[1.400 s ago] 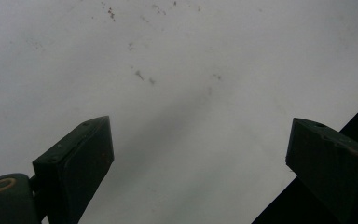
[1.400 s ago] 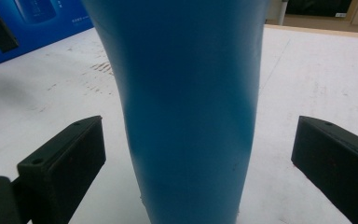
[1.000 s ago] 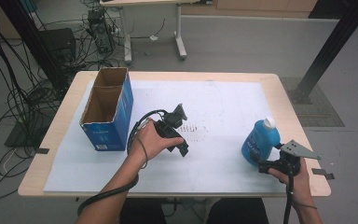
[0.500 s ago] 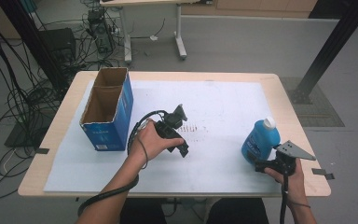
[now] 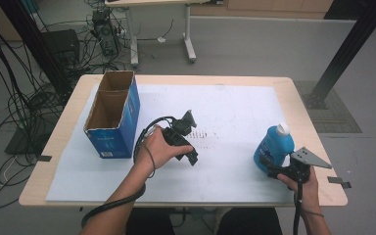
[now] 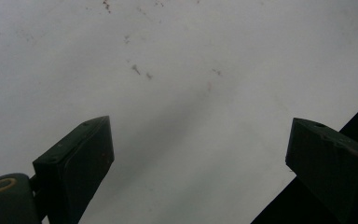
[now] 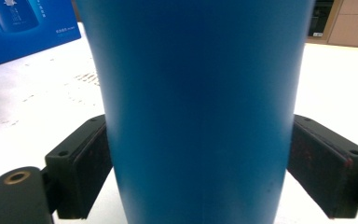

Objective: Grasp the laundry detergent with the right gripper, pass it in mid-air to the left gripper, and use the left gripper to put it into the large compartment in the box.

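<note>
Pictured from above the near side of the table: blue bottle with a white cap, standing upright on the white sheet near the table's right edge, well apart from the open blue cardboard box at the left. Seen closing in around its lower body, the right gripper, both black pads touching the bottle's sides in the right gripper view. Held near mid-table above bare sheet, the left gripper, jaws spread wide with nothing between them.
</note>
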